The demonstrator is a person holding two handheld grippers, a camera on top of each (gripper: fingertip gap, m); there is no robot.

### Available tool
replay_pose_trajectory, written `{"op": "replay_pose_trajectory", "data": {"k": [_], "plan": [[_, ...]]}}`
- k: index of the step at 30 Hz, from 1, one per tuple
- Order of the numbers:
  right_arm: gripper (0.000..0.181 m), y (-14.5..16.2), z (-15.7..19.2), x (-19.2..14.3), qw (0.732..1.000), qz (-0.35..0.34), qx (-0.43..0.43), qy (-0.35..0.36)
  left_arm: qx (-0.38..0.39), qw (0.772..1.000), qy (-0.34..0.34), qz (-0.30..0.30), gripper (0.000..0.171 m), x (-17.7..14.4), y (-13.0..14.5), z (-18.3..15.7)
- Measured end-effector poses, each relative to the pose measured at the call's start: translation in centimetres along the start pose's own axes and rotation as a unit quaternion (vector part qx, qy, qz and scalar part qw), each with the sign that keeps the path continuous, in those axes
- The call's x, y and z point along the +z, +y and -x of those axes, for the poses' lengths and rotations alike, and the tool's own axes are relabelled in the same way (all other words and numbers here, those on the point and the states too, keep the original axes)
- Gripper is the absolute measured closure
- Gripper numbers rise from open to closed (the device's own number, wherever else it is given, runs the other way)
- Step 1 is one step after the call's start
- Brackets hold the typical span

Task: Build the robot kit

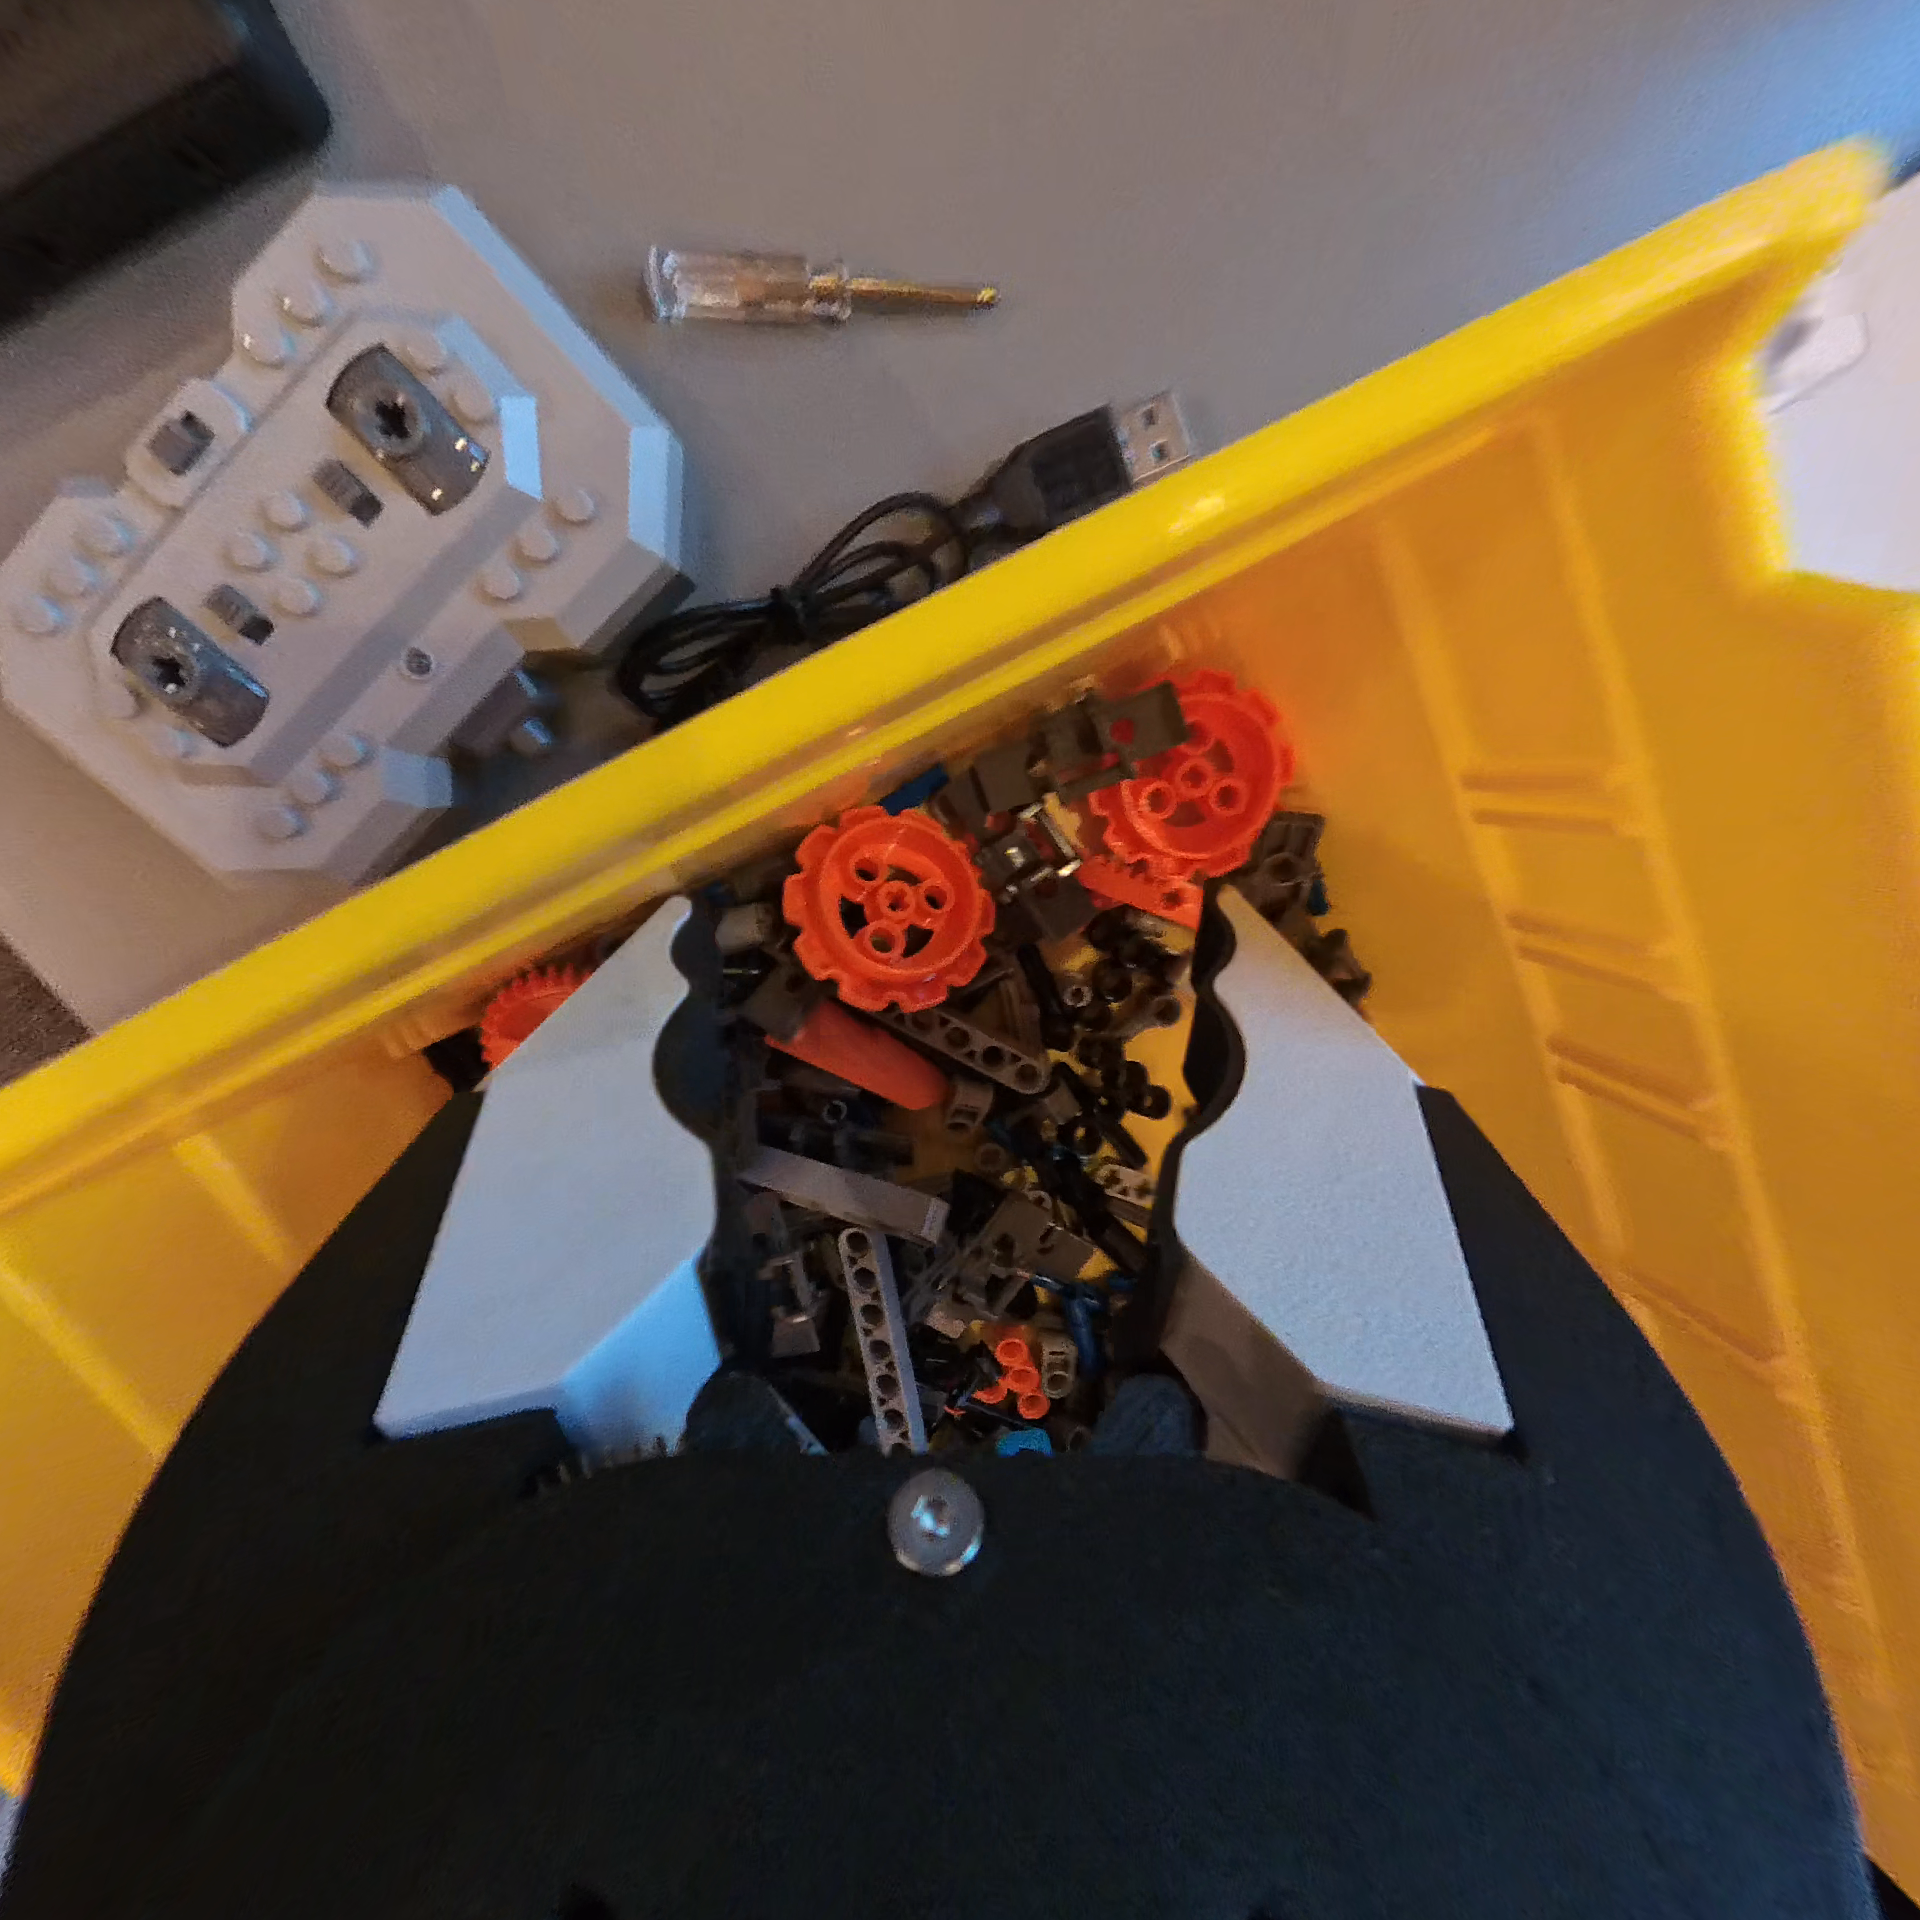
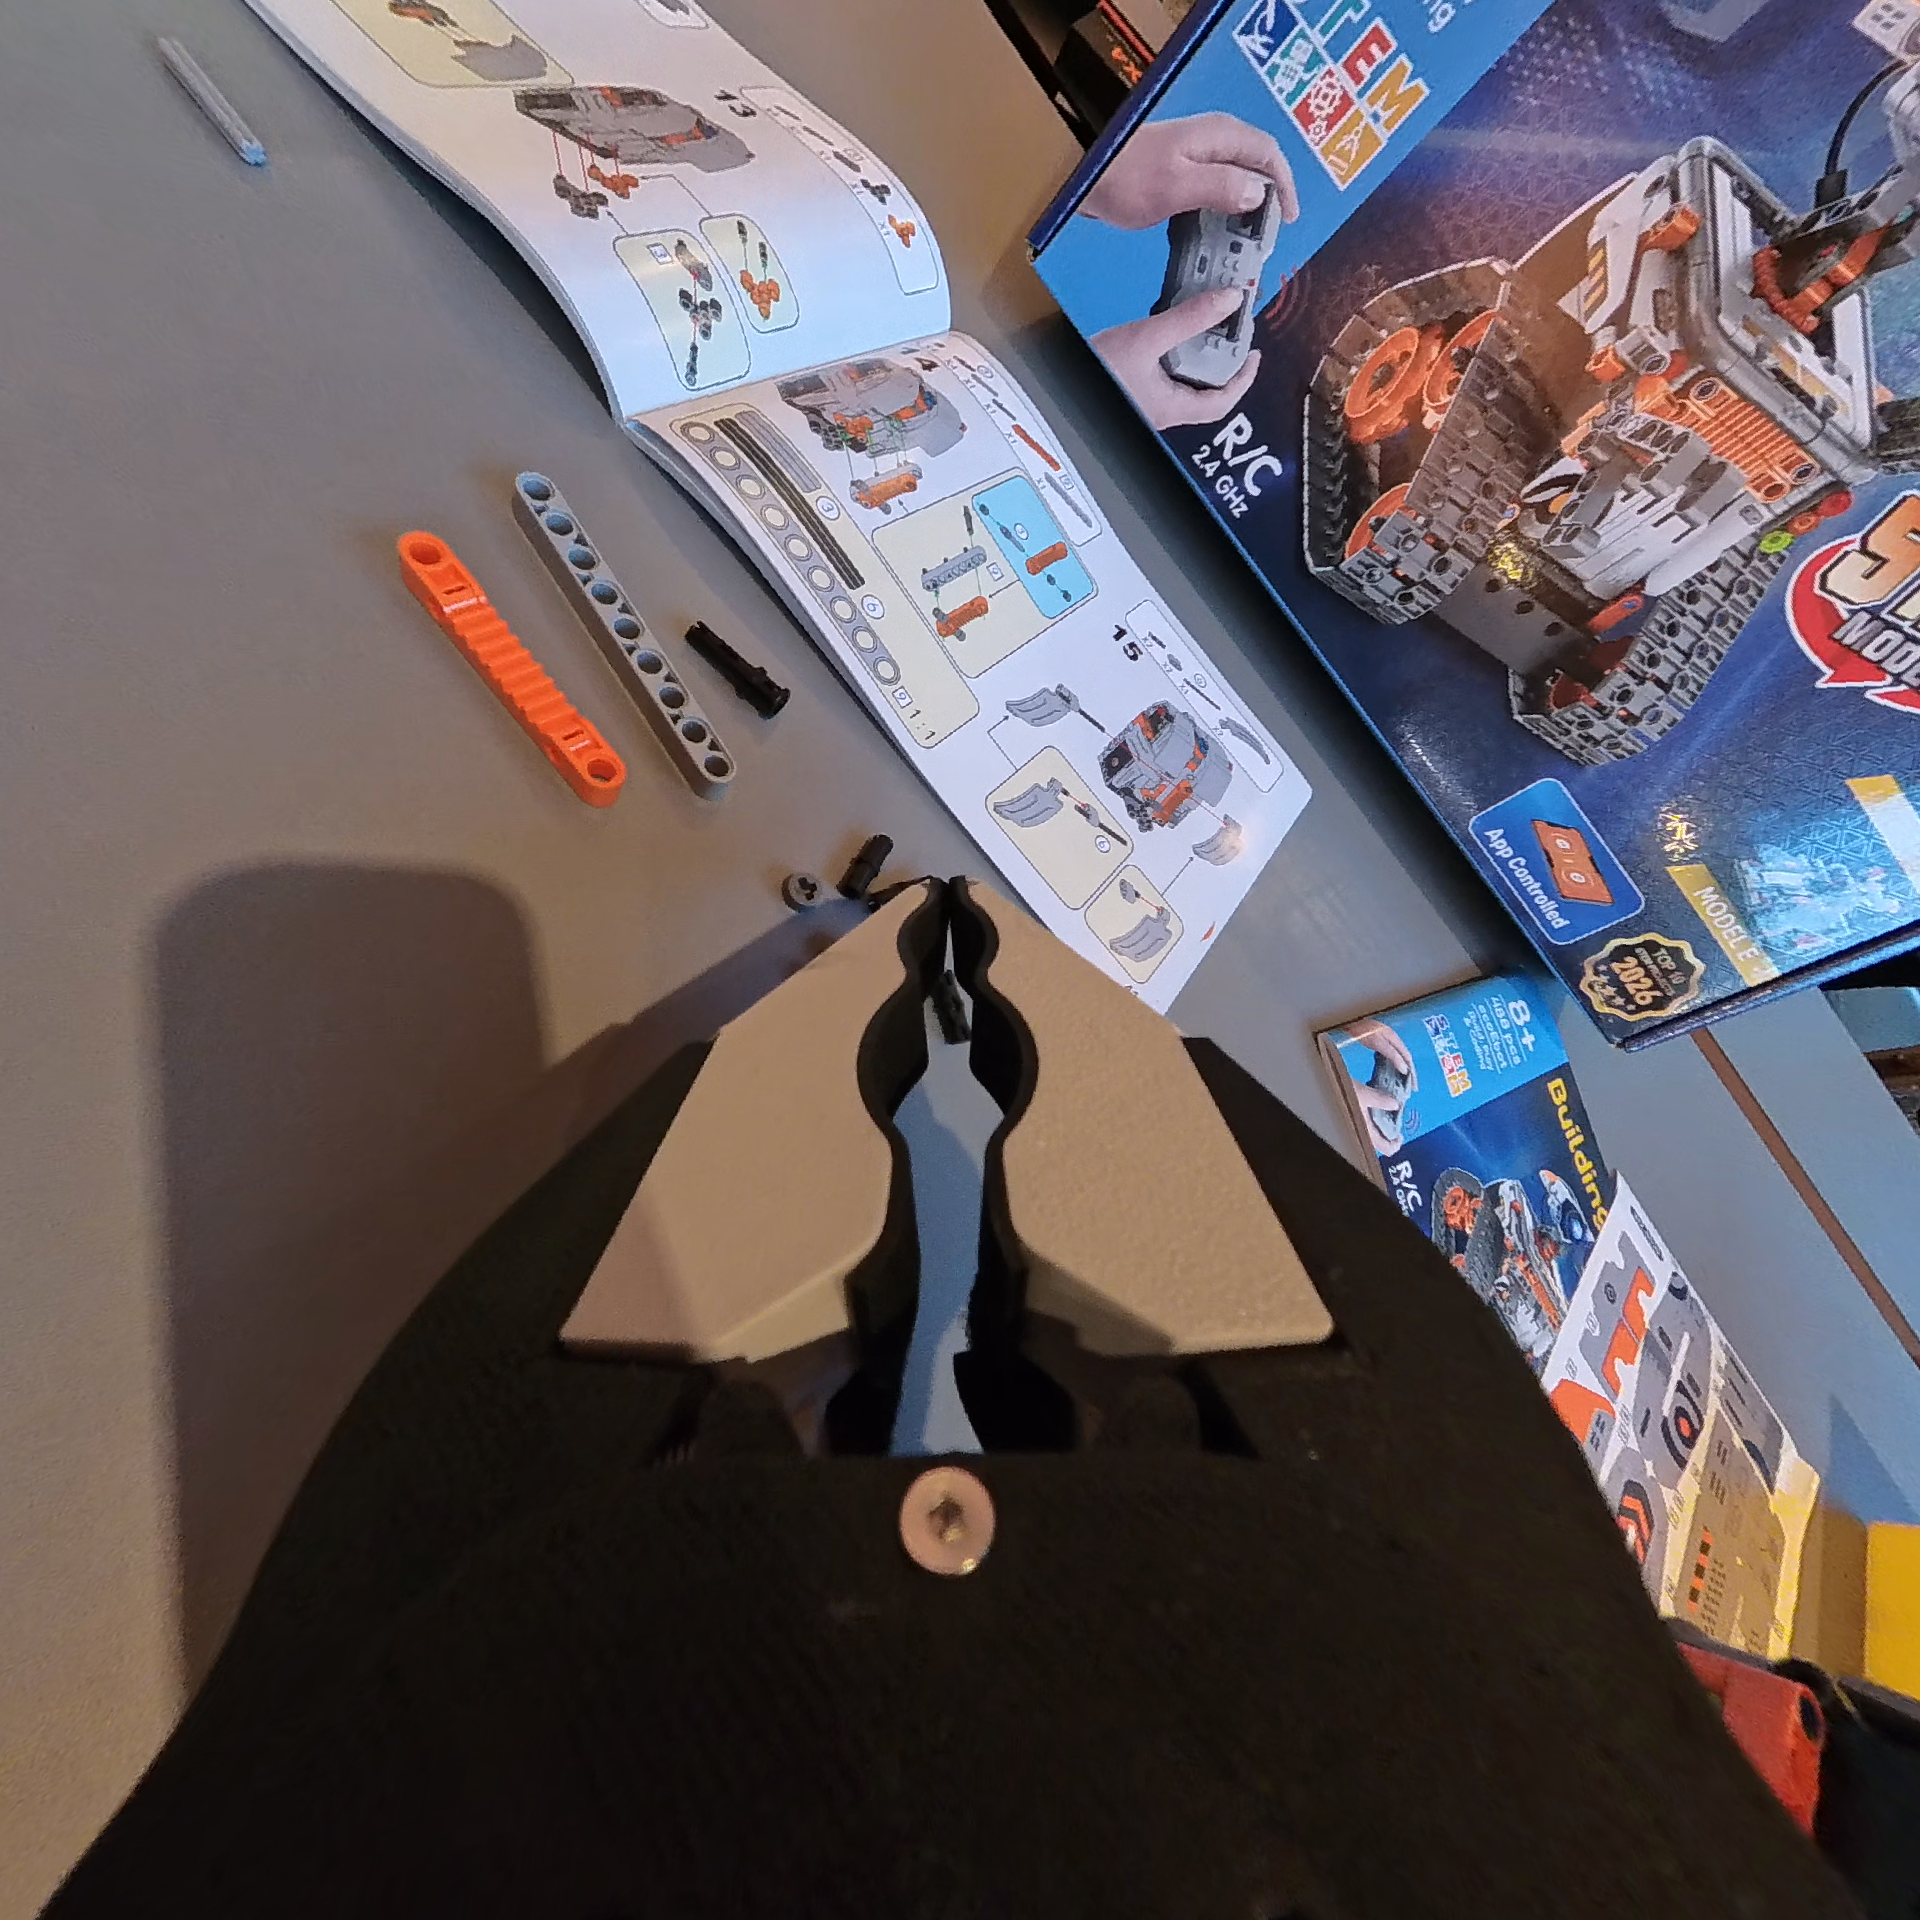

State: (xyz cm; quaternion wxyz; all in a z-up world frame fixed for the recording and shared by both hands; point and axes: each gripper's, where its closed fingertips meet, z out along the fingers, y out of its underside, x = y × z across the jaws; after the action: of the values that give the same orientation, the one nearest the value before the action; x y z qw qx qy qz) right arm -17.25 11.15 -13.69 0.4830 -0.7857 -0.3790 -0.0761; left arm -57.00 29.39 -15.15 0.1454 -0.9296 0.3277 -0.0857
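right gripper [image 2: 951,894] pinches black pin [image 2: 951,1013], mostly hidden.

The left gripper [image 1: 951,914] has open room between its spread fingers, but below lies a dense heap of small building pieces [image 1: 935,1174] hemmed in by the yellow bin's wall [image 1: 727,727]. Around the right gripper [image 2: 951,894], bare grey table [image 2: 208,727] lies to the left; the open instruction booklet [image 2: 935,623] and blue box [image 2: 1558,468] crowd the right.
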Motion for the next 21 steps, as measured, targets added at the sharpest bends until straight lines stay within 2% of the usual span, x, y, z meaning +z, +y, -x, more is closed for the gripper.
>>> {"op": "replay_pose_trajectory", "data": {"k": [4, 5, 8, 10, 14, 15, 18, 21], "plan": [[0.181, -0.1, 0.2, 0.0, 1.000, 0.001, -0.007, -0.002, -0.002, 0.999, -0.017, 0.029, 0.088, 0.6, 1.3, 0.7], [0.181, -0.1, 0.2, 0.0, 1.000, 0.002, -0.008, -0.002, -0.002, 0.999, -0.019, 0.033, 0.095, 0.4, 1.5, 0.8], [0.181, 0.0, 0.2, 0.0, 1.000, 0.001, -0.008, -0.001, -0.013, 1.000, -0.020, 0.001, 0.105, -1.4, 1.2, 1.0], [0.181, -0.1, 0.2, 0.0, 1.000, 0.001, -0.007, -0.002, -0.001, 1.000, -0.015, -0.016, 0.122, -2.7, 1.4, 0.7], [0.181, 0.0, 0.3, 0.0, 1.000, 0.003, -0.010, -0.003, 0.052, 0.998, 0.018, 0.011, 0.157, -2.9, 4.2, -0.8], [0.181, -0.1, 0.4, 0.0, 1.000, 0.003, -0.011, -0.004, 0.062, 0.998, 0.019, 0.018, 0.160, -2.7, 4.8, -1.0], [0.181, -0.1, 0.4, 0.0, 1.000, 0.002, -0.014, -0.004, 0.077, 0.996, 0.008, 0.053, 0.156, -1.6, 6.9, -0.7], [0.181, -0.1, 0.4, 0.0, 1.000, 0.003, -0.013, -0.004, 0.072, 0.995, 0.007, 0.061, 0.157, -1.7, 7.8, -0.7]]}}
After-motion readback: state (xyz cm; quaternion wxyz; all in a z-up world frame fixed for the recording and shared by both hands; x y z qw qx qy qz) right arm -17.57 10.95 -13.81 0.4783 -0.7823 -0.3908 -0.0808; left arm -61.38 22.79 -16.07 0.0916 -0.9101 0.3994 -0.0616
